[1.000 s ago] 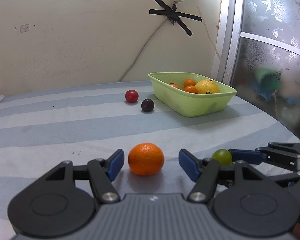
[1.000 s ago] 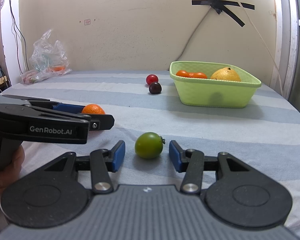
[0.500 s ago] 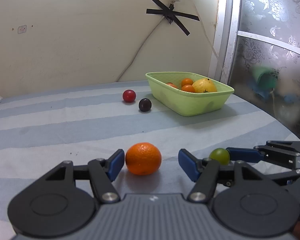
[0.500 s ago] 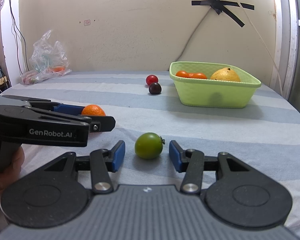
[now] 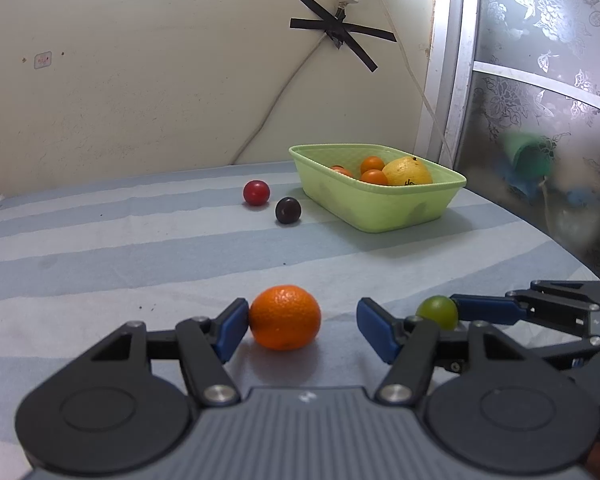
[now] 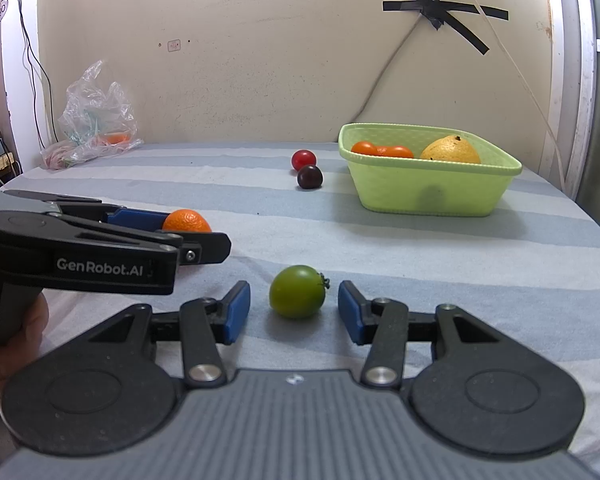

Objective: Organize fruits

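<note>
An orange (image 5: 285,317) lies on the striped cloth between the fingers of my left gripper (image 5: 302,326). The gripper is open: its left pad touches the peel and a gap shows at the right pad. In the right wrist view, a green tomato (image 6: 297,297) sits between the fingers of my right gripper (image 6: 294,314), also open, with gaps on both sides. Each gripper shows in the other's view, with the orange (image 6: 186,221) and the green tomato (image 5: 438,311). Further back stands a light green basket (image 5: 380,212) (image 6: 428,194) with small orange fruits and a yellow one.
A red fruit (image 5: 256,192) (image 6: 303,159) and a dark purple fruit (image 5: 288,210) (image 6: 309,177) lie loose left of the basket. A plastic bag (image 6: 96,120) rests at the back left by the wall. A person's hand (image 6: 16,344) grips the left tool. A glass door (image 5: 540,120) borders the right.
The left wrist view has shifted very slightly, so the orange now rests against the left pad. The right gripper and the green tomato have not moved.
</note>
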A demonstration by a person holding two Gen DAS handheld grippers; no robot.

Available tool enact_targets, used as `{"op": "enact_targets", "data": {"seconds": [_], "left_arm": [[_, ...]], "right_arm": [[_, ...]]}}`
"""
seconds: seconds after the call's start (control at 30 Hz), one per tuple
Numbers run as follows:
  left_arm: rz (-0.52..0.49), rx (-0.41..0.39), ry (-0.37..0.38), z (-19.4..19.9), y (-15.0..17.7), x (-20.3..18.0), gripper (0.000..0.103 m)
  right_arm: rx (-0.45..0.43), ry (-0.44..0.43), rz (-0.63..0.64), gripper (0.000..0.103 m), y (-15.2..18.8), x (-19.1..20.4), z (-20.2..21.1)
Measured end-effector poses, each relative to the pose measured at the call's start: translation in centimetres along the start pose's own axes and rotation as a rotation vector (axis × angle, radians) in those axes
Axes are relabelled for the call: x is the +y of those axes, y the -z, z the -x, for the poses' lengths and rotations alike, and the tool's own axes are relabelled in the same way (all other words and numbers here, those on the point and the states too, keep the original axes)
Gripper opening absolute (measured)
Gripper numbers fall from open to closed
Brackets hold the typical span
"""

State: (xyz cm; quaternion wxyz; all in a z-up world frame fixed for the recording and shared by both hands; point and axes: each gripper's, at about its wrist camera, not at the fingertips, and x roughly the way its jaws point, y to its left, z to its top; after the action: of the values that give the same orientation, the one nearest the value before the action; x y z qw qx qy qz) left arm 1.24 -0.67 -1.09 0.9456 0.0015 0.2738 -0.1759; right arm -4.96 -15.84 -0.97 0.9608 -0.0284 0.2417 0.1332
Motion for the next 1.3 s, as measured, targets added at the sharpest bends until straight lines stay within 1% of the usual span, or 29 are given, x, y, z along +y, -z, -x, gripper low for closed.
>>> {"op": "enact_targets", "data": {"seconds": [0.83, 1.3], "left_arm": [[0.003, 0.006, 0.005, -0.11, 0.02, -0.13, 0.061], [0.002, 0.005, 0.007, -0.03, 0.06, -0.04, 0.054]], "right_arm": [[0.0, -0.002, 0.002, 0.052, 0.0, -0.08, -0.02], [-0.012, 0.01, 0.001, 0.052, 0.06, 0.07, 0.19]]}}
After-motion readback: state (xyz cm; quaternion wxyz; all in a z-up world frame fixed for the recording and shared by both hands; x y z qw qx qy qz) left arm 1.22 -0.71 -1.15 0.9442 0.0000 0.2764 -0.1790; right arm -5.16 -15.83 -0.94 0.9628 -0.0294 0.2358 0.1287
